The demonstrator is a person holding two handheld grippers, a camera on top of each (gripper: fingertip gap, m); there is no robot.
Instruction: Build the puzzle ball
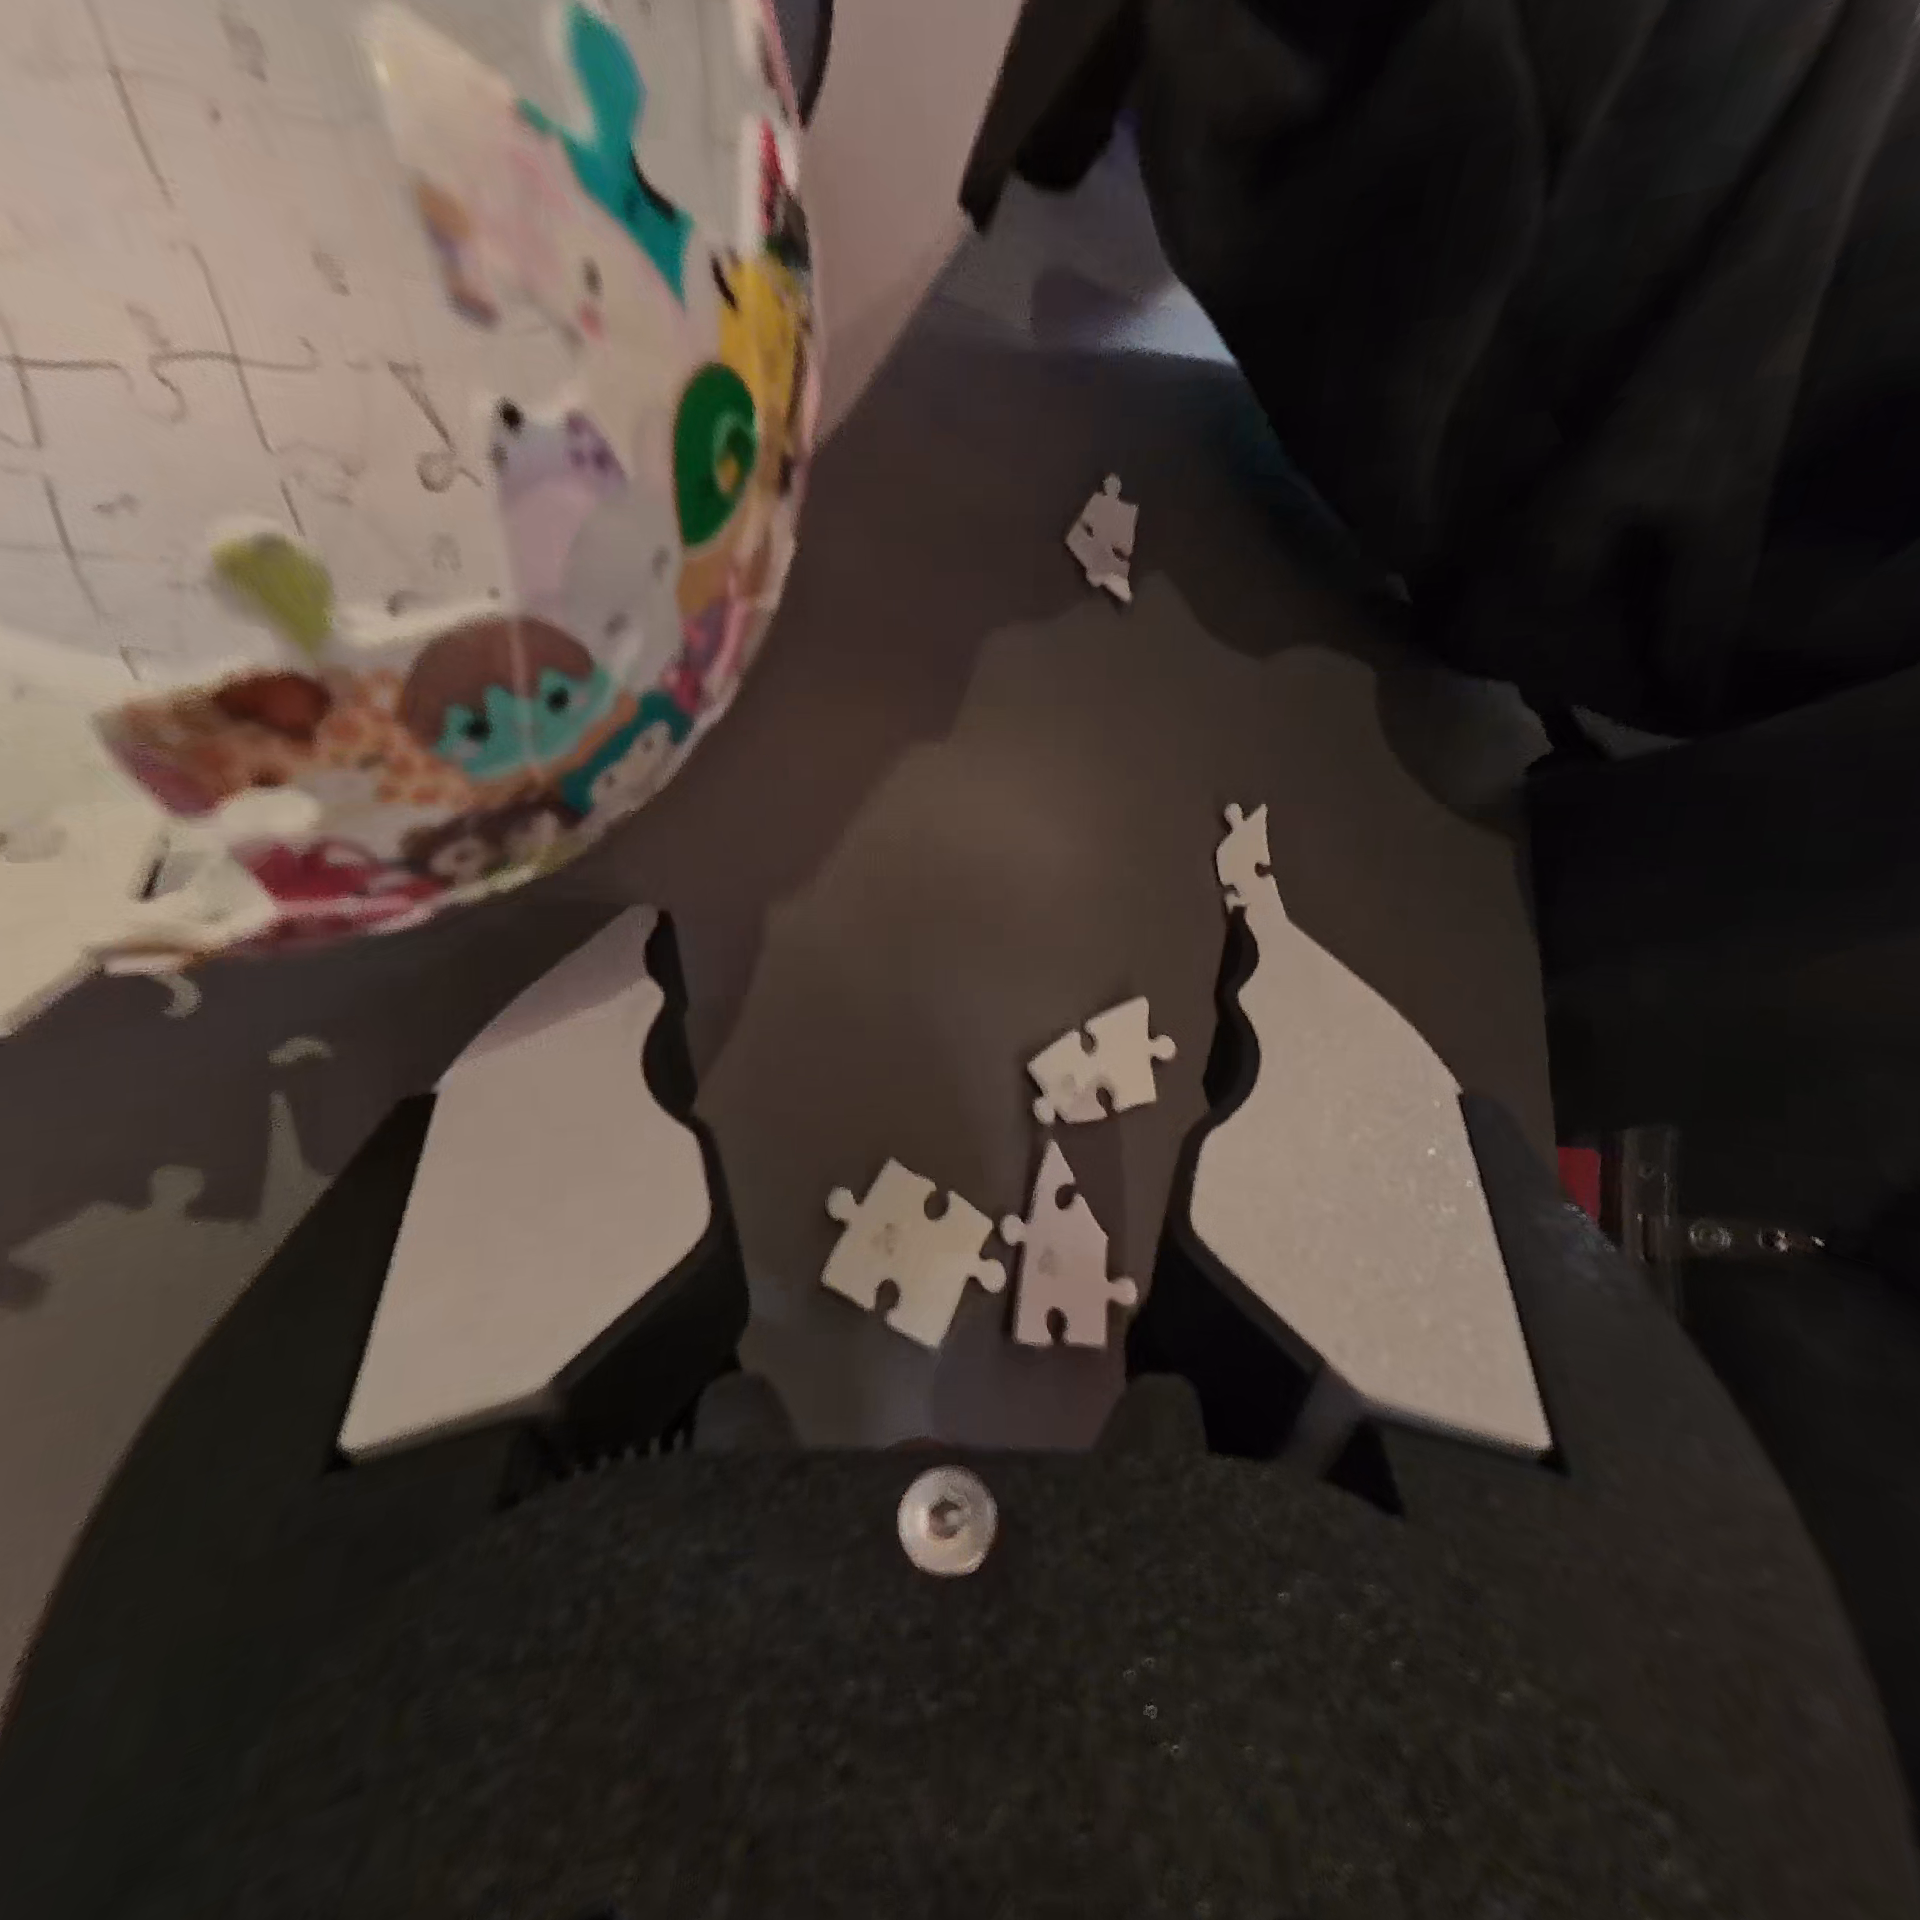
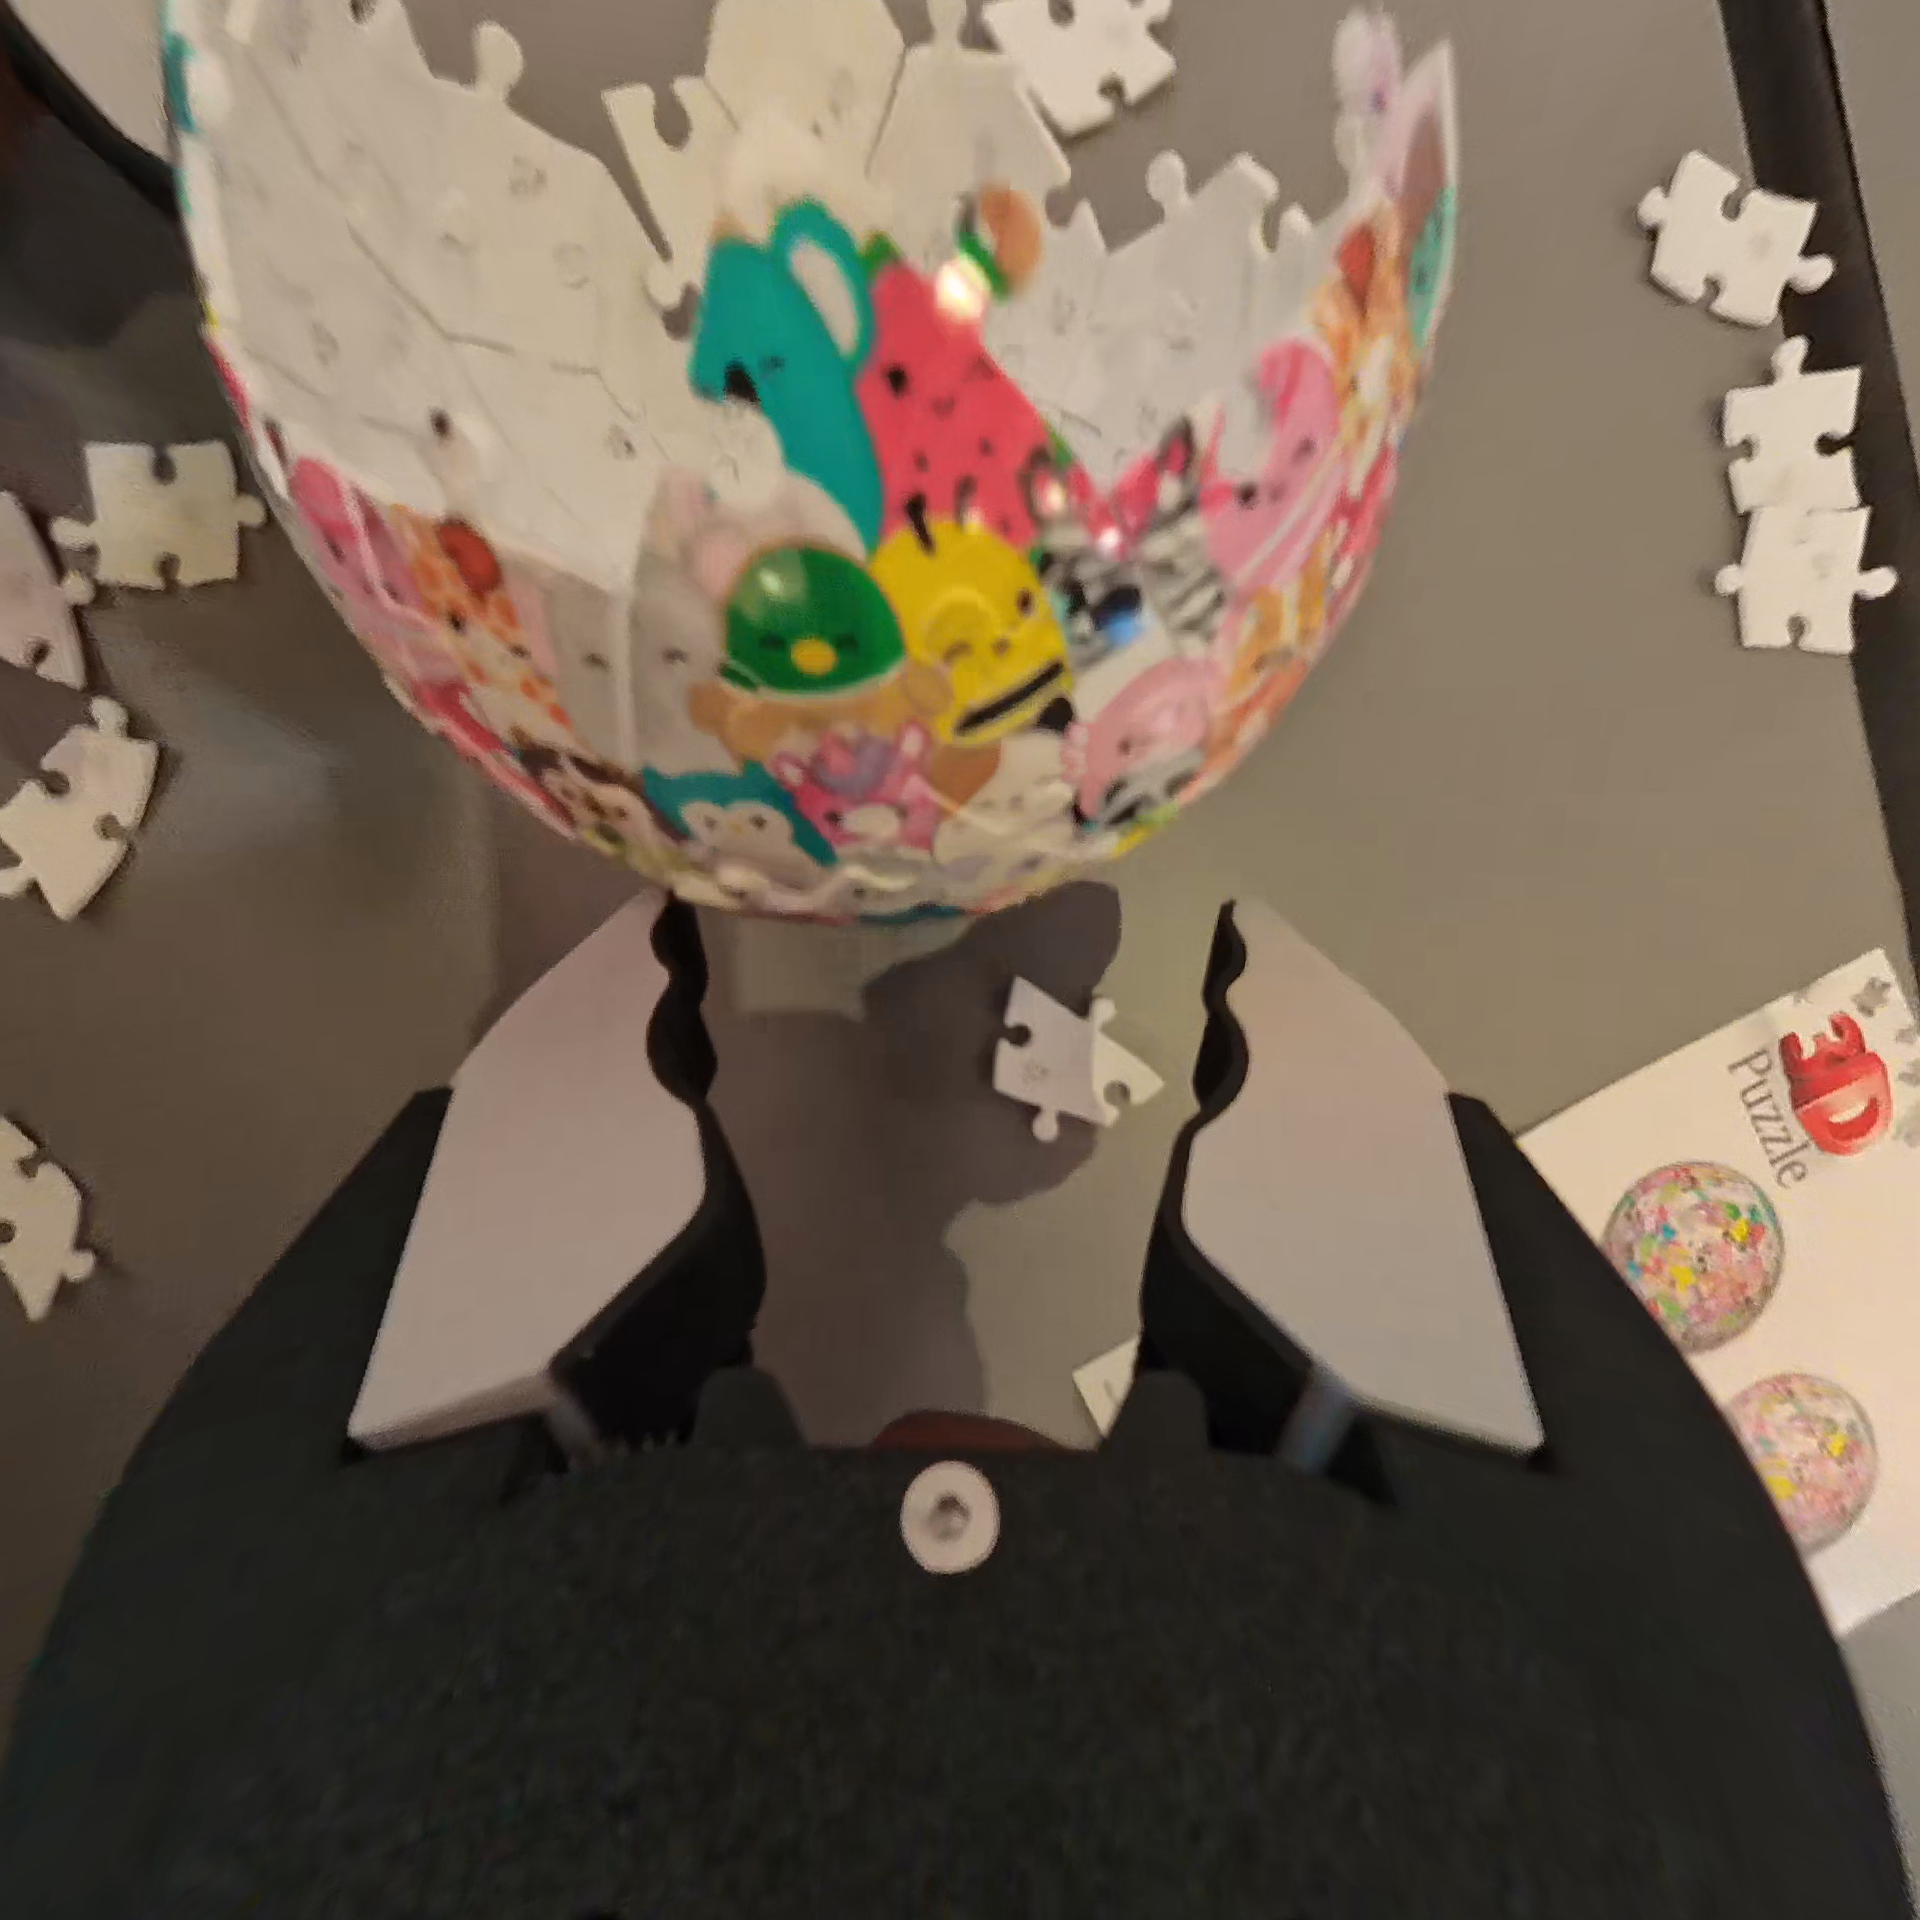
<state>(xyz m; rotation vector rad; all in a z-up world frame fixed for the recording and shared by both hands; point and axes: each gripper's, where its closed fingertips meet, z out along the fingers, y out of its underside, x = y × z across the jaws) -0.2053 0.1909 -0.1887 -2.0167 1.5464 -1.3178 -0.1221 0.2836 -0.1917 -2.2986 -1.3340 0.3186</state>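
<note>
The half-built puzzle ball (image 2: 810,499) stood on the grey counter (image 2: 1455,883), an open bowl of joined pieces with cartoon animals outside and plain white inside. In the right wrist view it sat just ahead of the right gripper (image 2: 951,935), whose fingers were spread wide and held nothing; a loose piece (image 2: 1070,1060) lay between them. Only this view showed the printed leaflet (image 2: 1745,1278) at right. The left wrist view caught the ball (image 1: 416,520) at upper left, the left gripper (image 1: 951,935) equally wide open and empty over four white pieces (image 1: 914,1247), and dark cloth (image 1: 1558,364) at upper right.
</note>
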